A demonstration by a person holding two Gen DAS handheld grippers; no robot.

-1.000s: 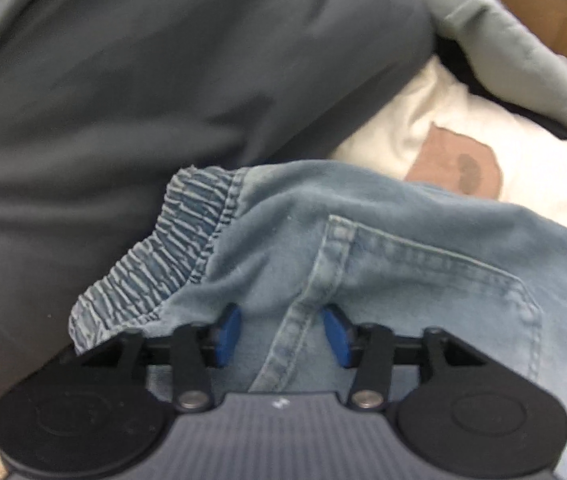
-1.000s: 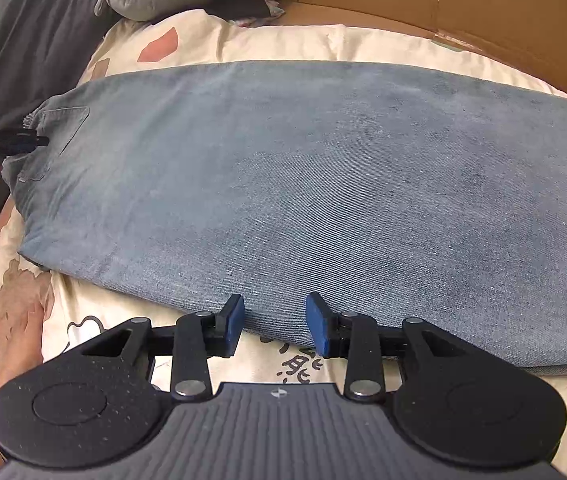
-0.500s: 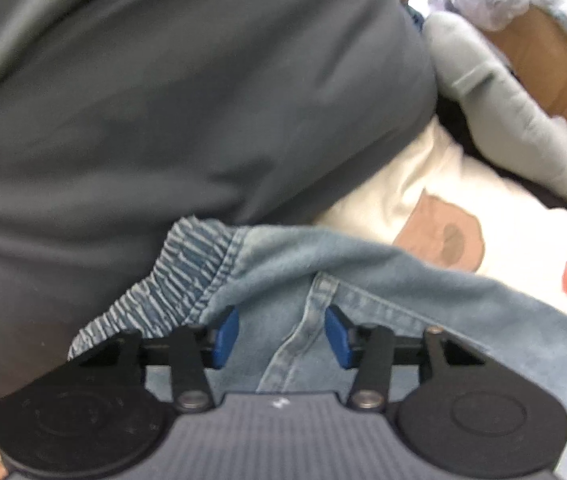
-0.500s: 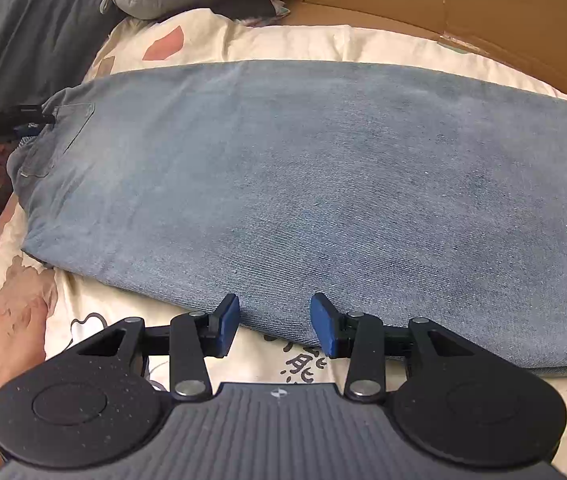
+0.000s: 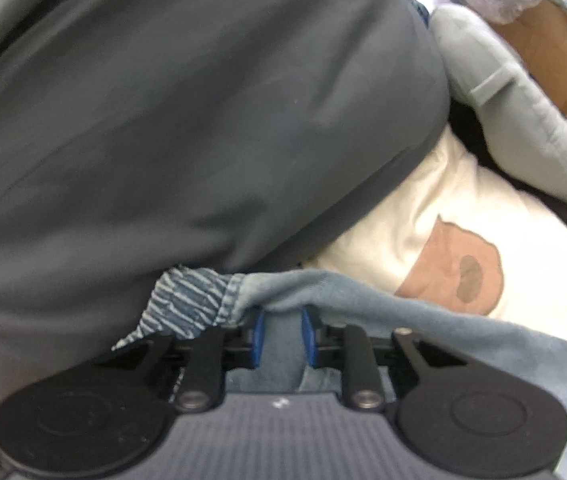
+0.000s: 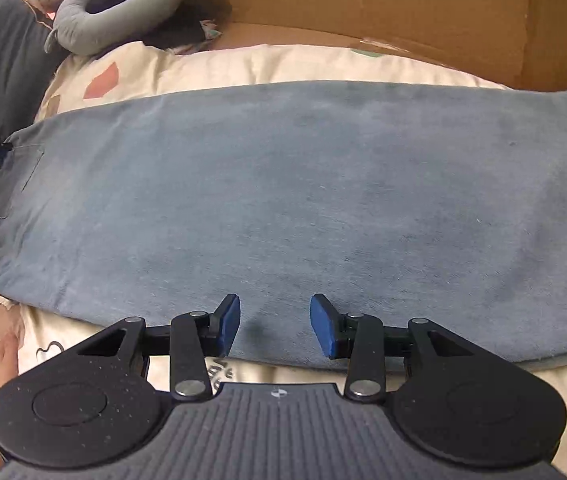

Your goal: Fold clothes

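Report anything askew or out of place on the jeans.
The jeans lie mostly flat. Only the waistband end is bunched and lifted, where the left gripper, jaws just closing, pinches a denim fold.

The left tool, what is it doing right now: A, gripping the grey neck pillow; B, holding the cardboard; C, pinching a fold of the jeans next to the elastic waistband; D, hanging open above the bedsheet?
C: in the left wrist view the left tool has a ridge of the jeans bunched between its blue pads, beside the elastic waistband.
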